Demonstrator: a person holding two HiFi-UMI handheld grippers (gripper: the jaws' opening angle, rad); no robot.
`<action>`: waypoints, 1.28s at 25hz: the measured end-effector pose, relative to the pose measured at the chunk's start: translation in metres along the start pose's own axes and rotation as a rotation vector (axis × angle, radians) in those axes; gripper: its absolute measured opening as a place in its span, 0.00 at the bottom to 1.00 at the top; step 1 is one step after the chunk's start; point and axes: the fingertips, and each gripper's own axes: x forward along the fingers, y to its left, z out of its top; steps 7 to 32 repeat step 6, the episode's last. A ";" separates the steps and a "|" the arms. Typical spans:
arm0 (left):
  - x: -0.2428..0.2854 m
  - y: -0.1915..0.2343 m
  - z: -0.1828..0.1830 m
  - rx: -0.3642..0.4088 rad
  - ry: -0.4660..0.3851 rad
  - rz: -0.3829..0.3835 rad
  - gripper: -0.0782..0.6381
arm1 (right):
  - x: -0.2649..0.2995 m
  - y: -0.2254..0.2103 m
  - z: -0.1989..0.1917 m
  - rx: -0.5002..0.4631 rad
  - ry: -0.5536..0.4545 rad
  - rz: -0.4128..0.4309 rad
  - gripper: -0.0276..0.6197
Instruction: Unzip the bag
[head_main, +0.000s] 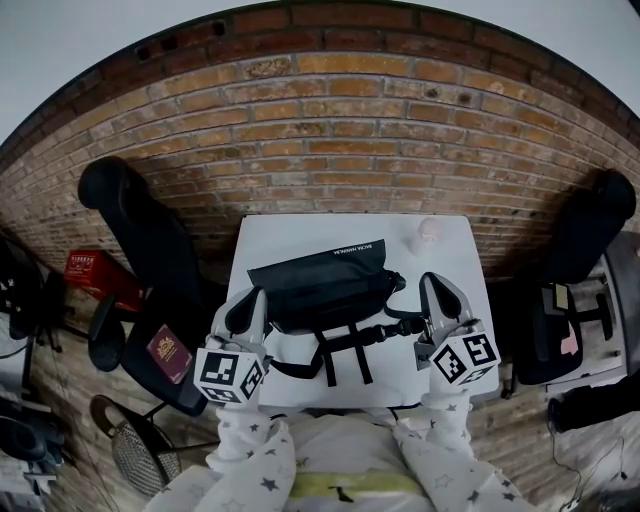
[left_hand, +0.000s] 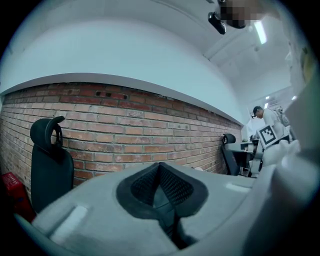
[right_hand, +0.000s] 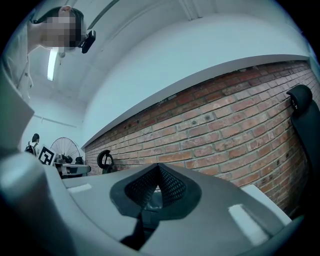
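Observation:
A black bag (head_main: 320, 285) with white print lies in the middle of a white table (head_main: 268, 240), its straps (head_main: 345, 350) trailing toward the near edge. My left gripper (head_main: 255, 296) rests at the bag's left end with its jaws shut. At the bag's right end, beside the strap buckle, my right gripper (head_main: 432, 284) is also shut. In the left gripper view the left gripper (left_hand: 159, 169) has its dark pads together with nothing held. The right gripper (right_hand: 159, 169) looks the same in the right gripper view, with a sliver of the bag showing below the pads.
A small pale object (head_main: 429, 232) sits at the table's far right. Black office chairs stand at the left (head_main: 140, 230) and right (head_main: 590, 225); a maroon booklet (head_main: 168, 353) lies on the left seat. A brick wall (head_main: 330, 140) runs behind the table.

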 end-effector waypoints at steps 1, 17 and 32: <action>0.000 0.000 0.000 0.000 -0.001 0.002 0.11 | 0.000 0.000 0.001 -0.001 0.001 -0.002 0.05; 0.002 -0.001 -0.001 0.005 0.001 0.002 0.11 | 0.000 -0.004 0.000 -0.003 -0.003 -0.008 0.05; 0.002 -0.001 -0.001 0.005 0.001 0.002 0.11 | 0.000 -0.004 0.000 -0.003 -0.003 -0.008 0.05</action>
